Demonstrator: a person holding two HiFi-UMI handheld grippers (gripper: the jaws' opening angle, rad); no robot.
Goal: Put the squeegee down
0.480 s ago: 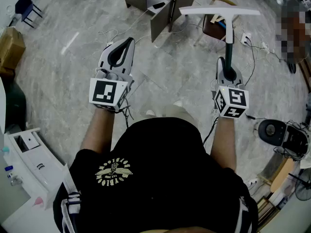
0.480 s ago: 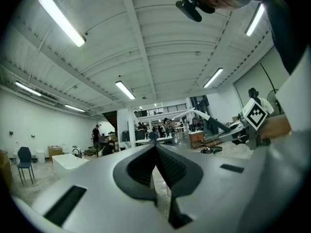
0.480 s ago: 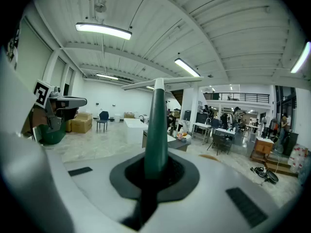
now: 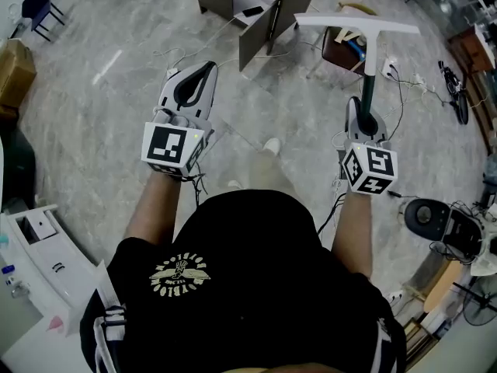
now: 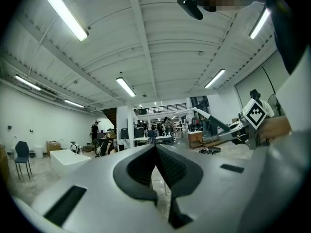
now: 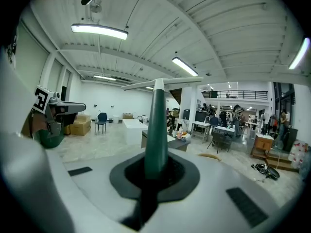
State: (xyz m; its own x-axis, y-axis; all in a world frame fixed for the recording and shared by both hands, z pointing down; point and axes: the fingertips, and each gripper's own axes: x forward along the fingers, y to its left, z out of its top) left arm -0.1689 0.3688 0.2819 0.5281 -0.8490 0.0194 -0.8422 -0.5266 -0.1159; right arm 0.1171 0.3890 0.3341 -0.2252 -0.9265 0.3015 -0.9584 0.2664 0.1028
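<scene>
**Squeegee held off the floor in the right gripper; left gripper shut and empty**

A pale marbled floor (image 4: pixel 101 107) is seen across the whole head view. The lower middle of that view is filled by the person's black shirt (image 4: pixel 248 278), from which both forearms are stretched forward. A dark open cabinet (image 4: pixel 260 6) is found on the floor at 12 o'clock.

The squeegee (image 4: pixel 366 72) is carried at 1 o'clock from the person, clear of the floor. Its white blade is turned crosswise at the far end, and its dark green handle is run back into the right gripper (image 4: pixel 363 109). In the right gripper view the handle is seen clamped between the closed jaws, with the blade rising at 12 o'clock.

The left gripper (image 4: pixel 206 67) is held at 11 o'clock, well apart from the squeegee. Its jaws are brought together at the tips, and nothing is gripped between them. A marker cube (image 4: pixel 172 148) is borne at the rear of each gripper.
</scene>
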